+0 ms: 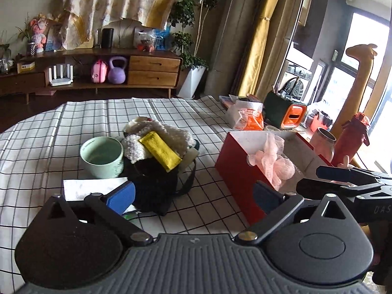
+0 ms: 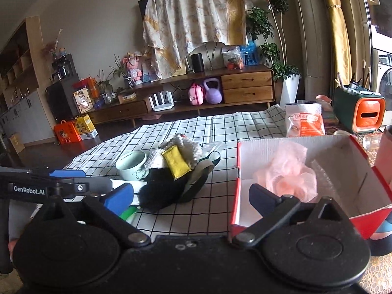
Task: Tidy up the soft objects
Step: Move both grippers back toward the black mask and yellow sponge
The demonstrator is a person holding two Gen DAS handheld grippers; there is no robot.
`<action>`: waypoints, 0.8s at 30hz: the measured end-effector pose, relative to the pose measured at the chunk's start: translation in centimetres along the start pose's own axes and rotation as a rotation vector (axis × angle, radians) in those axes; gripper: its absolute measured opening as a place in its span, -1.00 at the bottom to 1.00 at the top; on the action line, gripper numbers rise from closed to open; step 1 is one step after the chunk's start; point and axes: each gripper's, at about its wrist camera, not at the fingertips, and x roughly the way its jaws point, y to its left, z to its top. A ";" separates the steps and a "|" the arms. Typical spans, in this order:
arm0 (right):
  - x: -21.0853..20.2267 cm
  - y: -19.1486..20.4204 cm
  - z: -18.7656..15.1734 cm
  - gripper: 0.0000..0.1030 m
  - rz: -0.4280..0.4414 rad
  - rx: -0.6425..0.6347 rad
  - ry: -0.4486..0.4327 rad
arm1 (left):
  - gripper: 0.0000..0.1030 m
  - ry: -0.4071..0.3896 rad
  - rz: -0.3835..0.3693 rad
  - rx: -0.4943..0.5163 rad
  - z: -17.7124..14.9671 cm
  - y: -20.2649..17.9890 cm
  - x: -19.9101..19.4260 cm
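Observation:
A pile of soft things lies mid-table: a yellow sponge (image 1: 160, 150) on white fluffy cloths (image 1: 171, 134) and a black soft item (image 1: 152, 186). It also shows in the right wrist view (image 2: 175, 161). A red box (image 1: 235, 171) with white inside holds a pink mesh puff (image 1: 274, 161), also seen in the right wrist view (image 2: 289, 178). My left gripper (image 1: 193, 193) is open and empty, just in front of the pile. My right gripper (image 2: 191, 193) is open and empty, between the pile and the box (image 2: 276, 147).
A mint-green mug (image 1: 103, 156) stands left of the pile, with white paper (image 1: 85, 187) in front of it. An orange tissue pack (image 1: 247, 117), a green-orange holder (image 1: 284, 115), a pink cup (image 1: 323, 142) and a red bottle (image 1: 352, 137) crowd the right side of the checked tablecloth (image 1: 49, 134).

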 end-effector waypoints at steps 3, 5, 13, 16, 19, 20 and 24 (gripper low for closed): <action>0.9 0.9 -0.2 0.95 0.013 -0.006 0.009 | 0.99 -0.023 0.049 -0.001 -0.5 1.8 -0.3; 1.6 1.7 -0.3 0.95 0.030 -0.023 0.016 | 0.99 -0.027 0.060 -0.016 -0.8 3.0 -0.3; 5.1 4.2 0.0 0.95 0.064 -0.079 0.061 | 0.99 -0.025 0.119 -0.030 -2.6 7.3 0.5; 6.5 4.7 0.4 0.95 0.057 -0.100 0.074 | 0.99 -0.011 0.132 -0.032 -3.3 8.1 1.2; 8.1 4.9 0.6 0.93 0.046 -0.116 0.090 | 0.99 -0.005 0.126 -0.019 -3.9 8.4 1.9; 8.8 4.9 0.7 0.91 0.047 -0.119 0.098 | 0.99 -0.004 0.123 -0.010 -4.1 8.3 2.2; 10.9 4.7 1.3 0.84 0.041 -0.130 0.122 | 0.99 0.007 0.113 0.027 -4.8 7.6 3.6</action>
